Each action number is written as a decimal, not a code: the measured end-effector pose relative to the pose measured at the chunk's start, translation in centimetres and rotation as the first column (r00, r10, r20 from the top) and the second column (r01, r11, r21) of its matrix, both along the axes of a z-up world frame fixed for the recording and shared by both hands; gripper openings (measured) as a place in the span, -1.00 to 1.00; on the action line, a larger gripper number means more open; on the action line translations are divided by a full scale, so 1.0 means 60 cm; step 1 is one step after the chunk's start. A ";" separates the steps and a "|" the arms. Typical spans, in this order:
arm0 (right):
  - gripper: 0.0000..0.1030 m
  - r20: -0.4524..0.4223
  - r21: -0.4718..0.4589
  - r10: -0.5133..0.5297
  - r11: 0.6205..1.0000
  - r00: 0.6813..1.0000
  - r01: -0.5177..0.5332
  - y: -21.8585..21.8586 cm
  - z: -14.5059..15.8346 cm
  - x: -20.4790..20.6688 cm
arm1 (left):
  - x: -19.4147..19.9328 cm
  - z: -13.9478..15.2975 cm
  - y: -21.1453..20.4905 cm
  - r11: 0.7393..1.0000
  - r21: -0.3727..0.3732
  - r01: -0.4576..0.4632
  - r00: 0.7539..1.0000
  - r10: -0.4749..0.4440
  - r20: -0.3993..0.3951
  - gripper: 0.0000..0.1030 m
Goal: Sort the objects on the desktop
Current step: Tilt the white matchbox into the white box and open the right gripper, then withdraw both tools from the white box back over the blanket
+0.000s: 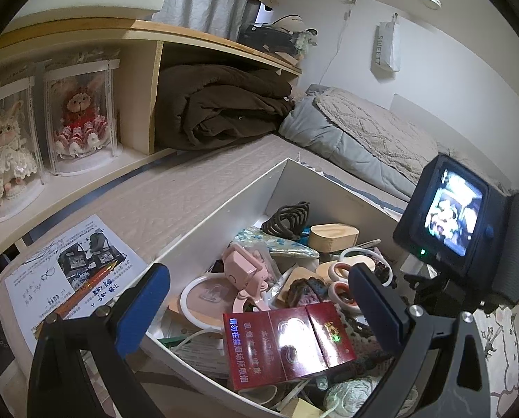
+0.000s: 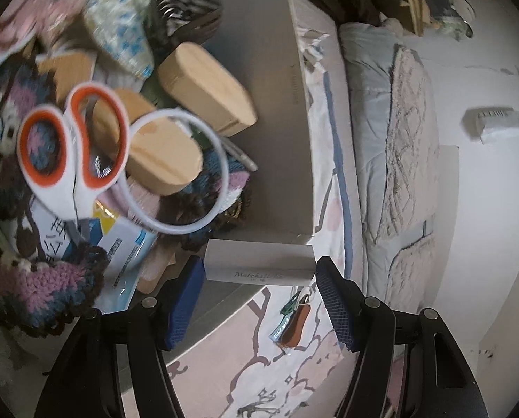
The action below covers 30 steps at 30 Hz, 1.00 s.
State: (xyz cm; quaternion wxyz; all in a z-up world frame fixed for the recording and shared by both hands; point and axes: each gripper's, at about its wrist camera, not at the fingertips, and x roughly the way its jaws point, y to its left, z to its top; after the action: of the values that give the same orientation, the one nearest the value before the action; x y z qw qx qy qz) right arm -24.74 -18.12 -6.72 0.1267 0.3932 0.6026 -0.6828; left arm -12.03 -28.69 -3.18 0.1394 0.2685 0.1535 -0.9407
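A white box (image 1: pixel 224 205) on the bed holds a jumble of things. In the left wrist view my left gripper (image 1: pixel 256 310) is open above its near end, over a red cigarette carton (image 1: pixel 287 341) that lies among the things. In the right wrist view my right gripper (image 2: pixel 259 296) is shut on a small grey matchbox (image 2: pixel 259 264) and holds it over the box's corner (image 2: pixel 304 237). Orange-and-white scissors (image 2: pixel 71 146), wooden blocks (image 2: pixel 207 87) and a white ring (image 2: pixel 179 170) lie in the box.
A leaflet (image 1: pixel 68 271) with a red pen (image 1: pixel 88 289) lies left of the box. A shelf with boxed dolls (image 1: pixel 81 118) runs along the left. Folded bedding (image 1: pixel 363 139) lies beyond. Keys (image 2: pixel 290 317) lie on the sheet by the box. The other gripper's screen (image 1: pixel 450 209) shows at right.
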 end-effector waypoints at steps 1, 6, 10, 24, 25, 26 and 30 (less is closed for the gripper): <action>0.30 0.004 -0.001 -0.002 1.000 1.000 0.002 0.000 0.001 -0.001 | 0.000 0.000 0.001 1.000 0.000 0.001 1.000 -0.001 0.000 1.00; 0.70 0.002 0.036 0.039 0.999 0.999 -0.039 -0.004 -0.006 0.010 | -0.001 -0.001 0.006 1.000 -0.008 0.003 1.000 -0.003 0.001 1.00; 0.70 -0.030 -0.011 0.023 1.000 0.999 -0.023 -0.004 0.010 0.007 | -0.001 -0.001 0.007 1.000 -0.017 0.002 1.000 -0.002 0.006 1.00; 0.71 -0.048 -0.396 -0.081 0.917 0.996 0.056 0.046 0.081 0.017 | -0.003 0.003 0.011 0.999 -0.033 -0.001 1.000 0.001 0.013 1.00; 0.71 -0.047 -0.427 -0.086 0.903 0.995 0.058 0.051 0.084 0.021 | -0.003 0.003 0.013 0.999 -0.042 -0.002 1.000 0.003 0.016 1.00; 0.71 -0.044 -0.450 -0.091 0.891 0.995 0.062 0.056 0.086 0.022 | -0.004 0.004 0.015 0.999 -0.048 -0.002 1.000 0.003 0.017 1.00; 0.83 -0.003 -0.616 -0.131 0.781 0.991 0.101 0.093 0.102 0.040 | -0.005 0.004 0.025 0.998 -0.062 0.001 1.000 0.000 0.019 1.00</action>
State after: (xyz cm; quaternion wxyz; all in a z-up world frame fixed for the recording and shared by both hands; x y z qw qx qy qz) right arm -22.35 -12.51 -0.62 0.1914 0.3511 0.3252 -0.8569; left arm -12.31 -27.20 -2.92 0.1488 0.2729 0.1226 -0.9425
